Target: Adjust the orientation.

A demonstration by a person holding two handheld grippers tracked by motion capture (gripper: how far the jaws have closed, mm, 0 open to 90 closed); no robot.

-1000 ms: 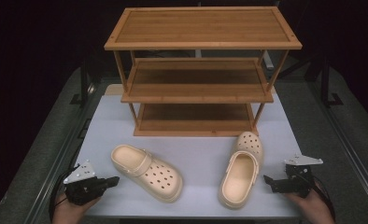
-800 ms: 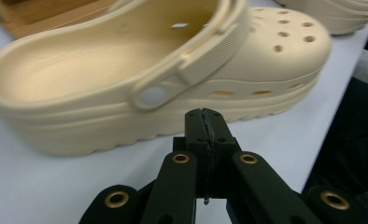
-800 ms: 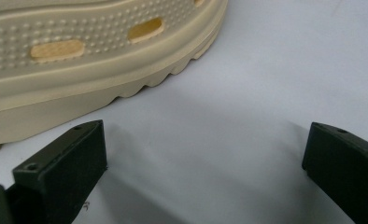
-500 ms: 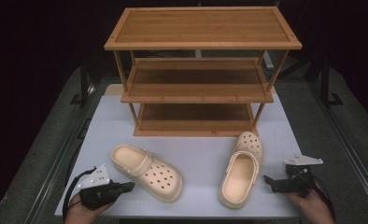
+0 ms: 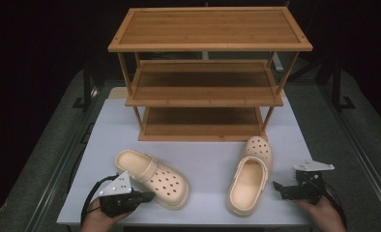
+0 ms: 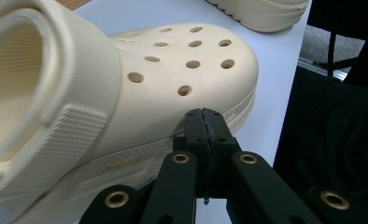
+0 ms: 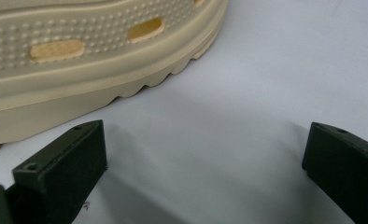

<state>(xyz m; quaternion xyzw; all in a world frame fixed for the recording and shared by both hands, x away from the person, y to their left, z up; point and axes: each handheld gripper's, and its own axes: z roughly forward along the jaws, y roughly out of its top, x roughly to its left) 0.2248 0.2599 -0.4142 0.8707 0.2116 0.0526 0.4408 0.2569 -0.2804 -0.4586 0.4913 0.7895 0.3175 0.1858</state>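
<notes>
Two cream clogs lie on the white table (image 5: 208, 157). The left clog (image 5: 152, 176) points its toe toward the near right; the right clog (image 5: 250, 176) lies with its toe toward the rack. My left gripper (image 5: 149, 196) is at the near side of the left clog, jaws shut with nothing between them. In the left gripper view its tips (image 6: 204, 116) sit right at the sole edge of that clog (image 6: 126, 88), near the toe. My right gripper (image 5: 277, 186) rests just right of the right clog, open. Its fingers (image 7: 65, 168) stand wide apart over bare table, beside the clog's sole (image 7: 79, 51).
A three-tier bamboo shoe rack (image 5: 205, 72) stands at the back of the table, its shelves bare. Dark floor and metal rails (image 5: 63, 159) flank the table. The near table edge runs just under both hands.
My left gripper has slid right along the near edge, up to the left clog's side. The right gripper and both clogs have kept still.
</notes>
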